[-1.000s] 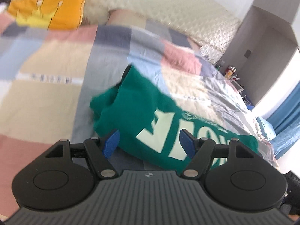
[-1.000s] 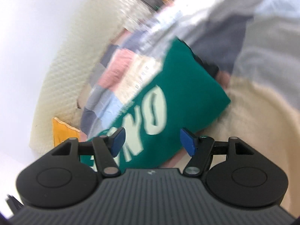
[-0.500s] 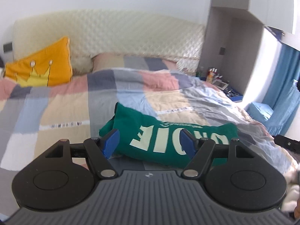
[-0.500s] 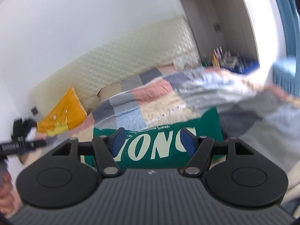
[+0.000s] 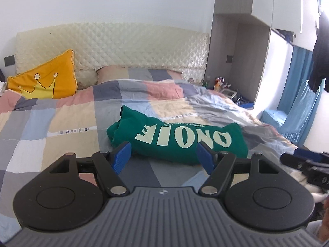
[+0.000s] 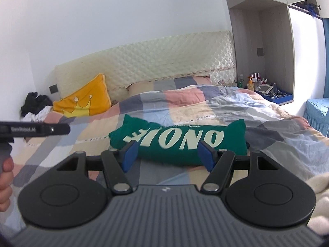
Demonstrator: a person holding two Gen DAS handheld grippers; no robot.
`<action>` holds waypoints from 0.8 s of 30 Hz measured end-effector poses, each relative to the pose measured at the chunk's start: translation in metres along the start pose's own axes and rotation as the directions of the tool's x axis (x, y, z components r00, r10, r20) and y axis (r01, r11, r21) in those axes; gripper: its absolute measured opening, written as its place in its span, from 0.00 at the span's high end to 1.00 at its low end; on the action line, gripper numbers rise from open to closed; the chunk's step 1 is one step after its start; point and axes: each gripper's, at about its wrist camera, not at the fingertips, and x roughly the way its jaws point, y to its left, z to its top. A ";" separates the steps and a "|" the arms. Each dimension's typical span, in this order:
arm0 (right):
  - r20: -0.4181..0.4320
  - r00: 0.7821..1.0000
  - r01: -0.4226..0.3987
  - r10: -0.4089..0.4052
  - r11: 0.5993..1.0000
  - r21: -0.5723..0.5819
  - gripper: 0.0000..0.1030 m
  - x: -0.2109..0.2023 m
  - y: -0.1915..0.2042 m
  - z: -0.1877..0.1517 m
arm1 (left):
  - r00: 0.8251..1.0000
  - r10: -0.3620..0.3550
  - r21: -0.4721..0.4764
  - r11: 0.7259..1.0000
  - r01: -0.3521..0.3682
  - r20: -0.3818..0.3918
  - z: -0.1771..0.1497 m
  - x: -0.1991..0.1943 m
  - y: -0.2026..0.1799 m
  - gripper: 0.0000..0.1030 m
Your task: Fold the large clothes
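Looking through the left wrist view first, the green sweatshirt (image 5: 176,138) is seen lying on the patchwork quilt (image 5: 61,119) of the bed, roughly mid-bed, already brought down to a compact, chunky bundle with the big pale lettering facing up. The left gripper (image 5: 163,157) is held back from it, fingers (image 5: 121,156) spread apart with nothing between them, so nothing is being gripped here. The bundle looks a bit puffy at its left end, where some layers are bunched, but no sleeve or hem is left trailing out as far as can be seen. A yellow crown cushion (image 5: 45,80) is propped by the headboard, well apart from the garment. The other handheld device is glimpsed at the right edge.

From the right wrist view, much the same story is told. The right gripper (image 6: 167,154) is also parked short of the sweatshirt (image 6: 181,142), fingers (image 6: 129,153) released and empty, no cloth pinched. The garment is shown as a neat-ish rectangle, its far corners poking up slightly.

So the folding of this piece is judged to be basically done, and a quick flatten might be all that's left. Whether more clothes are waiting can't be told for sure; something white and fluffy (image 6: 308,193) is spotted at the lower right.
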 end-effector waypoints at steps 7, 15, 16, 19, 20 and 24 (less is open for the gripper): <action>0.001 1.000 -0.005 0.005 1.000 -0.011 0.34 -0.003 0.006 -0.020 | 0.999 -0.009 0.084 0.996 0.006 0.039 -0.025 -0.029 -0.024 0.27; -0.005 1.000 0.011 -0.011 1.000 0.005 0.34 0.006 0.000 -0.044 | 0.998 -0.057 0.072 0.996 0.054 0.041 -0.042 -0.029 -0.034 0.27; -0.003 1.000 0.015 -0.015 1.000 0.008 0.34 0.006 -0.001 -0.047 | 0.998 -0.054 0.073 0.996 0.051 0.043 -0.044 -0.028 -0.034 0.27; -0.010 1.000 0.019 -0.019 1.000 0.020 0.34 0.010 -0.004 -0.055 | 0.999 -0.027 0.084 0.996 0.024 0.041 -0.050 -0.022 -0.034 0.27; -0.016 1.000 0.022 -0.022 1.000 0.021 0.34 0.012 -0.006 -0.058 | 0.999 -0.022 0.084 0.996 0.018 0.038 -0.052 -0.020 -0.034 0.27; -0.016 0.999 0.038 -0.038 0.999 0.018 0.34 0.015 -0.010 -0.063 | 1.000 -0.013 0.068 0.998 0.011 0.018 -0.059 -0.009 -0.030 0.27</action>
